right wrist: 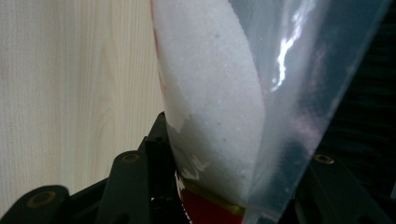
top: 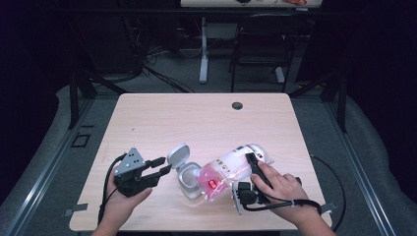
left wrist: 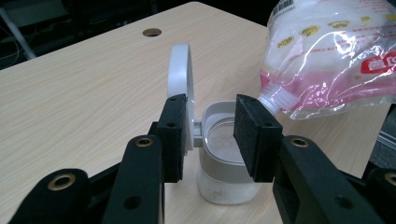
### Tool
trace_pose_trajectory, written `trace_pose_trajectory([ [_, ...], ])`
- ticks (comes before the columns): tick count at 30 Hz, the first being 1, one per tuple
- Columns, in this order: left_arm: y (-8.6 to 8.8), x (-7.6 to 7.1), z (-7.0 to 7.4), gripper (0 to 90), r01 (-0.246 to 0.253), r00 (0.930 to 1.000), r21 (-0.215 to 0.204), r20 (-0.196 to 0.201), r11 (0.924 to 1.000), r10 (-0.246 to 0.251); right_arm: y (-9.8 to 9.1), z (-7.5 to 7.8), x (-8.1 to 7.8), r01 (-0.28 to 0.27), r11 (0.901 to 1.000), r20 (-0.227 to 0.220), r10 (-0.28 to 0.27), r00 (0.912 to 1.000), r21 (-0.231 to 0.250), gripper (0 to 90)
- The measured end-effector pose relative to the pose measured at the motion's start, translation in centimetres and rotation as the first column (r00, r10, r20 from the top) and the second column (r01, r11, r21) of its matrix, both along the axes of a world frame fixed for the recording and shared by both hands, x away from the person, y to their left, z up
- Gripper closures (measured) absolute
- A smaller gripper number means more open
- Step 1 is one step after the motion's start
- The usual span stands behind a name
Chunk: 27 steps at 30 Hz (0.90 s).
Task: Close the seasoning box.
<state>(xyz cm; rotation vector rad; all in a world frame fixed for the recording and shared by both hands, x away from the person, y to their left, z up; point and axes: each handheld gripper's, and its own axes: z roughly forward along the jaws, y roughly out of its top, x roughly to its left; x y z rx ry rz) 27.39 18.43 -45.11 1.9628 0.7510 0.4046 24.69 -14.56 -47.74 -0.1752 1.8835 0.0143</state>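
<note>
A refill pouch (top: 227,173) of white granules tips toward the open container (top: 189,180) on the counter (top: 196,118) — right gripper (top: 252,169) fingers clamped on the pouch, left gripper (top: 158,166) fingers parted just beside the container's raised lid (top: 178,155); pouring appears underway — next, likely a steeper tilt
</note>
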Motion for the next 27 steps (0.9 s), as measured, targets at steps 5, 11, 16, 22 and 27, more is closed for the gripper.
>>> trace_pose_trajectory([
  [5, -0.7, -0.2, -0.3, 64.7, 0.02, 0.9998, 0.013, -0.01, 0.9997, -0.02, 0.0, -0.2, 0.0, -0.005, 0.9999, -0.004, 0.005, 1.0, 0.014, 53.1],
  [11, -1.8, -0.6, -0.9, 63.5, 0.058, 0.9983, 0.043, -0.013, 0.9974, -0.058, 0.1, -0.2, 0.0, -0.004, 1.0, -0.005, 0.004, 1.0, 0.004, 53.2],
  [16, -2.7, -1.1, -1.2, 60.5, 0.078, 0.9969, 0.067, -0.012, 0.9947, -0.078, 0.2, 0.0, 0.0, -0.003, 1.0, -0.003, 0.003, 1.0, -0.001, 53.2],
  [22, -3.6, -1.6, -1.9, 57.7, 0.1, 0.9949, 0.08, -0.011, 0.9917, -0.1, 0.4, 0.1, 0.1, -0.001, 1.0, -0.013, 0.001, 0.9999, 0.0, 53.2],
  [27, -4.5, -1.9, -2.6, 56.9, 0.108, 0.9941, 0.101, -0.002, 0.989, -0.108, 0.6, 0.0, 0.2, -0.002, 0.9999, -0.014, 0.002, 0.9999, -0.012, 53.2],
])
